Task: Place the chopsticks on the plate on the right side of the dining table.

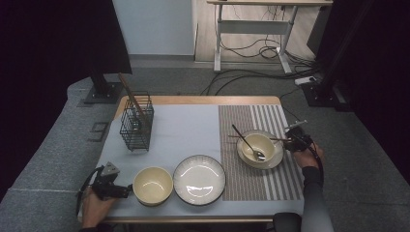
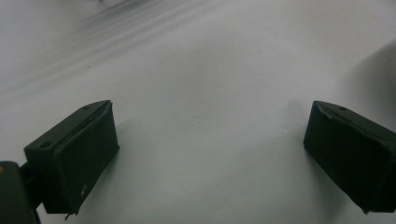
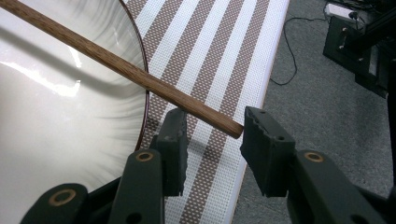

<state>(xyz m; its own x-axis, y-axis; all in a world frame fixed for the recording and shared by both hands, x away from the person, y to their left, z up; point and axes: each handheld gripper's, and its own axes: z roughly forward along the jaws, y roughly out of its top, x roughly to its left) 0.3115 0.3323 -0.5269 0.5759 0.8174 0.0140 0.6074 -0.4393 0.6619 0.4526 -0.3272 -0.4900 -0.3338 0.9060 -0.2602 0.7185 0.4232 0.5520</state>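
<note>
We hold the right gripper (image 1: 293, 140) at the right edge of the striped placemat (image 1: 280, 183), just beside a cream bowl (image 1: 270, 158) that sits on that mat. Across this bowl lies a wooden chopstick (image 1: 279, 139), and in the right gripper view its blunt end (image 3: 205, 116) reaches into the gap between our two black jaws. The jaws stand partly apart, one on each side of the stick's tip, and their pads do not press on it, so the stick rests on the bowl's rim (image 3: 140, 70) and not in our grip. Inside the same bowl lies a metal spoon (image 1: 249, 145), its handle leaning up toward the far left of the rim. We keep the left gripper (image 1: 126, 190) low at the near left of the table, over the pale cloth (image 1: 183, 130), its jaws pointing toward a second cream bowl (image 1: 153, 185) that stands just beside them. In the left gripper view those jaws are spread wide with bare pale cloth (image 2: 205, 140) between them. Next to that bowl, toward the middle of the table, sits a ribbed plate with a dark rim (image 1: 199, 180). At the far left a black wire basket (image 1: 137, 124) stands upright with more brown sticks (image 1: 129, 92) leaning out of its top.
</note>
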